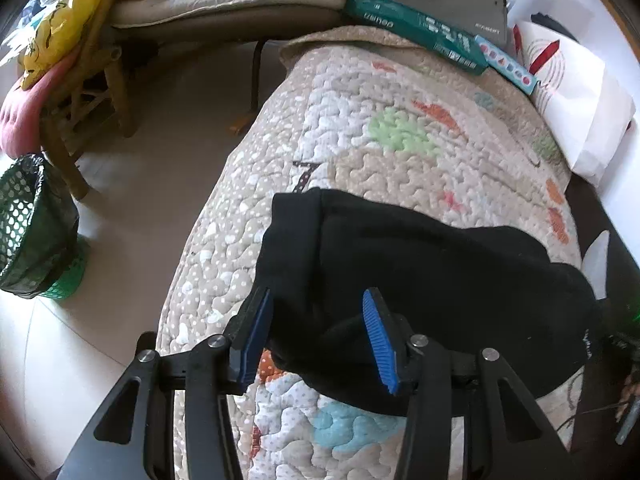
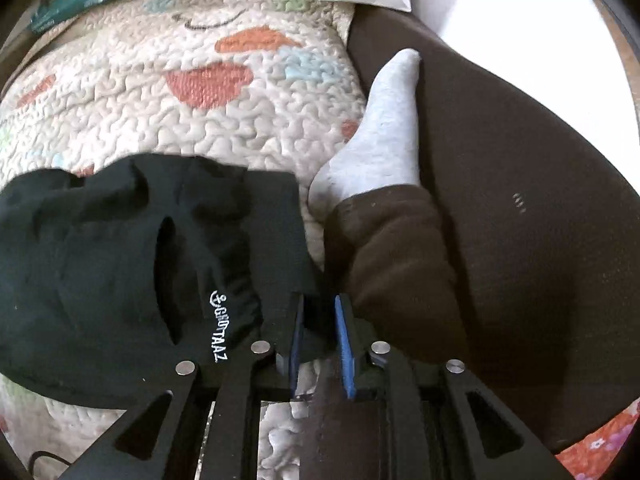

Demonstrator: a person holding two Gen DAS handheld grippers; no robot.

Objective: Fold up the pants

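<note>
Black pants (image 1: 420, 280) bunched at the quilt's (image 1: 360, 140) near edge; left gripper (image 1: 320, 336) wide, straddling cloth; right gripper (image 2: 320, 340) narrow, pinching 1 corner: risk that the thin pinch slips, undoing the fold.

Black pants (image 1: 420, 272), beige quilt (image 1: 360, 152) (colourful patches)
</note>
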